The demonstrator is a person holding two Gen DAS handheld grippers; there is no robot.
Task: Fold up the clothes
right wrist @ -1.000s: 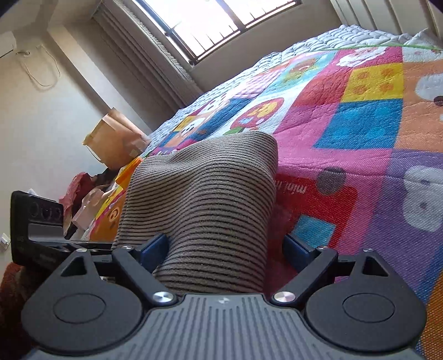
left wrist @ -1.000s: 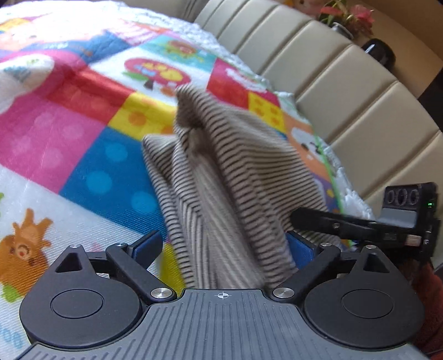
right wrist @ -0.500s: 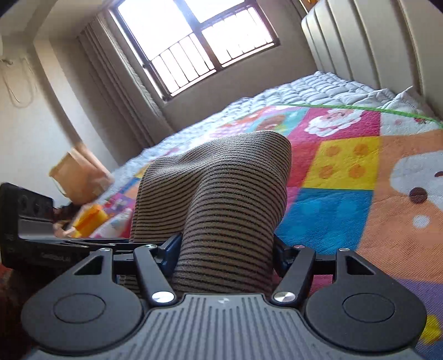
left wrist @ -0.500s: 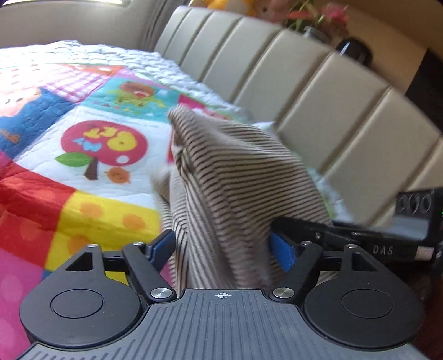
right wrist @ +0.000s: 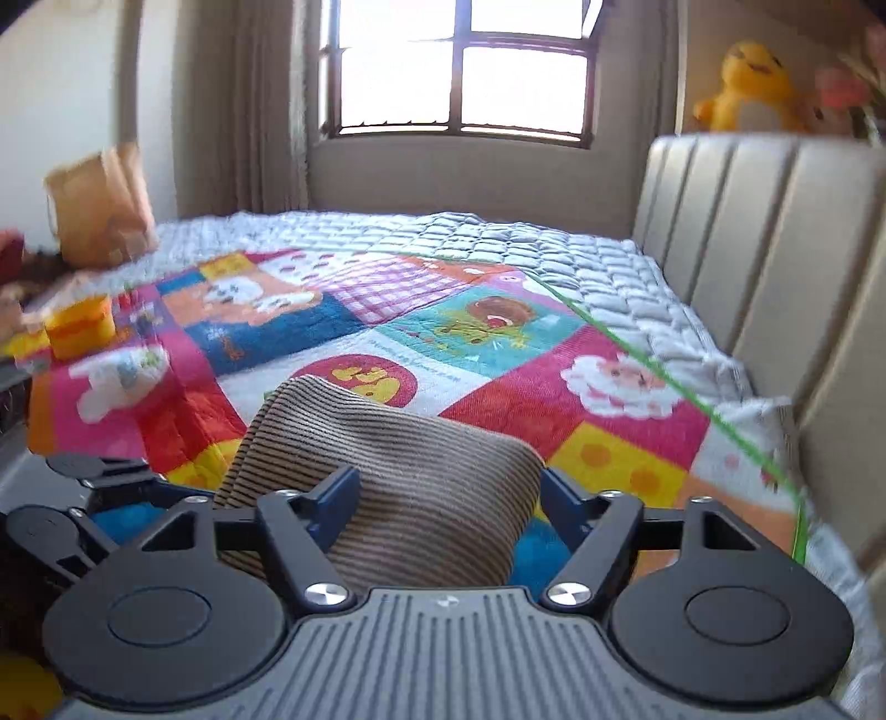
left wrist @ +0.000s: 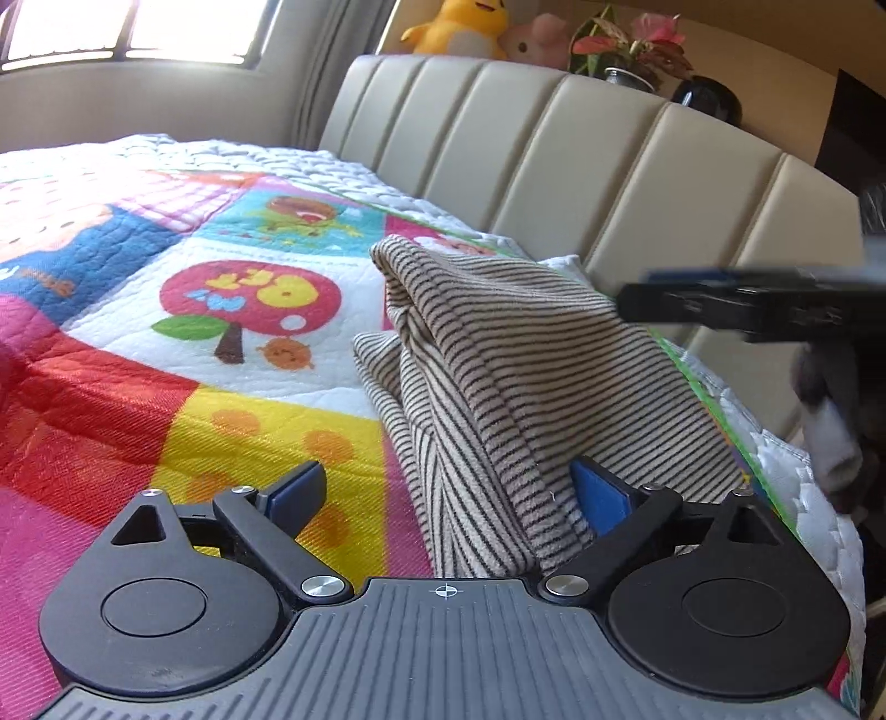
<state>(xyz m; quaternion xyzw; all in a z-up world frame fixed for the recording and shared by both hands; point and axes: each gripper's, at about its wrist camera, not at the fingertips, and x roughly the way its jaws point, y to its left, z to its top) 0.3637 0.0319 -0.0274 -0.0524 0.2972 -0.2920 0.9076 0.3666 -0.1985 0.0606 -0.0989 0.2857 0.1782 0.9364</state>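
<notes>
A beige garment with thin dark stripes (left wrist: 515, 382) lies bunched on the colourful patchwork quilt (left wrist: 194, 343), near the headboard. My left gripper (left wrist: 448, 493) is open; the cloth lies between its blue pads, against the right pad (left wrist: 601, 493) and apart from the left one. In the right wrist view the same garment (right wrist: 398, 459) fills the gap of my right gripper (right wrist: 448, 493), whose jaws stand open with the cloth touching both pads. The right gripper's body also shows at the right of the left wrist view (left wrist: 775, 302).
A padded beige headboard (left wrist: 581, 160) runs along the bed's far side, with plush toys (left wrist: 459, 27) and a potted plant (left wrist: 637, 50) on top. A window (right wrist: 459, 66) is at the far wall. A brown paper bag (right wrist: 99, 205) and clutter sit at the bed's left.
Both grippers have swung up and toward the headboard with the garment. The left jaws have opened wider than half a second ago; the right jaws have opened slightly too.
</notes>
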